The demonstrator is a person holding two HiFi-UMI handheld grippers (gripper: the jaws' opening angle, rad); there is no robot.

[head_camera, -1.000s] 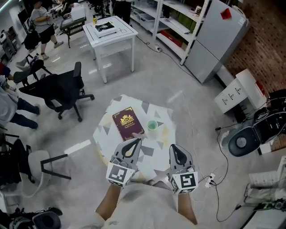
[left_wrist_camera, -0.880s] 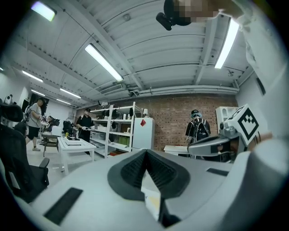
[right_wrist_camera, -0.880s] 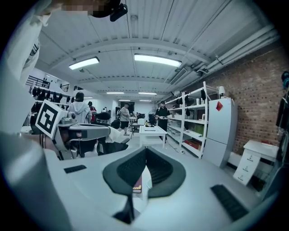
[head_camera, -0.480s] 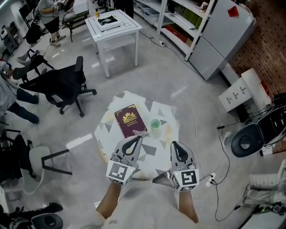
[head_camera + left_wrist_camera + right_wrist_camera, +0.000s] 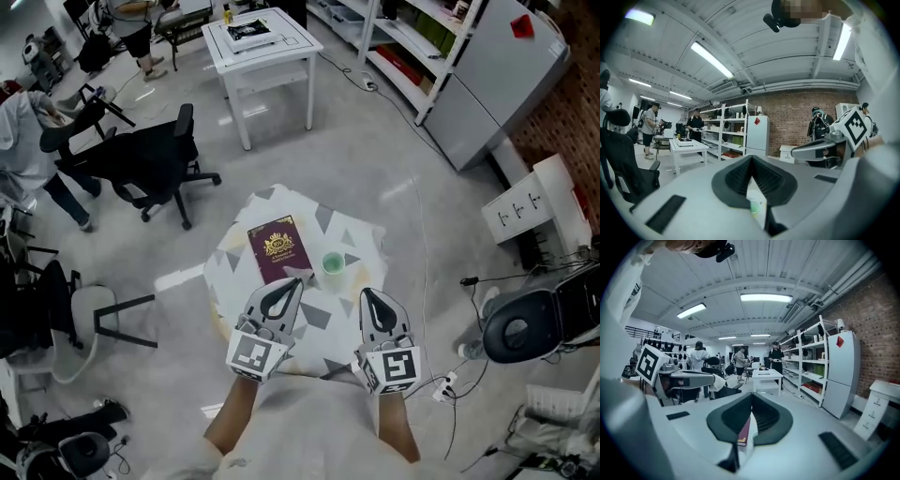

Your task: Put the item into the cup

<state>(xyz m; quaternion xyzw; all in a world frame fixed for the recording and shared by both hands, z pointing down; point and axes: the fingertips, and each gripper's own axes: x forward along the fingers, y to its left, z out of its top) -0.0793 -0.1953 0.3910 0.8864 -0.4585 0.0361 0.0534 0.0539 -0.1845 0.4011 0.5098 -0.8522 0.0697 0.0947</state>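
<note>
Your left gripper (image 5: 292,285): jaws pressed together, holding nothing | your right gripper (image 5: 367,294): same | both over the table's (image 5: 228,274) near side | small pale item (image 5: 299,274) just beyond left tips, at maroon book's (image 5: 278,248) near-right corner | green cup (image 5: 332,263) right of book.

Nothing properly readable here, tbh. Gold crest plus a line of gold print on the maroon book (image 5: 278,250), way too small to make out. Black-and-white square marker (image 5: 255,356) on the left gripper (image 5: 295,281) and a second square marker (image 5: 388,368) on the right gripper (image 5: 366,292), just block patterns, no letters or digits. Red diamond sticker (image 5: 521,25) on the tall grey cabinet (image 5: 487,84), blank from here. Small dark marks on the white drawer unit (image 5: 525,202), unreadable too.
</note>
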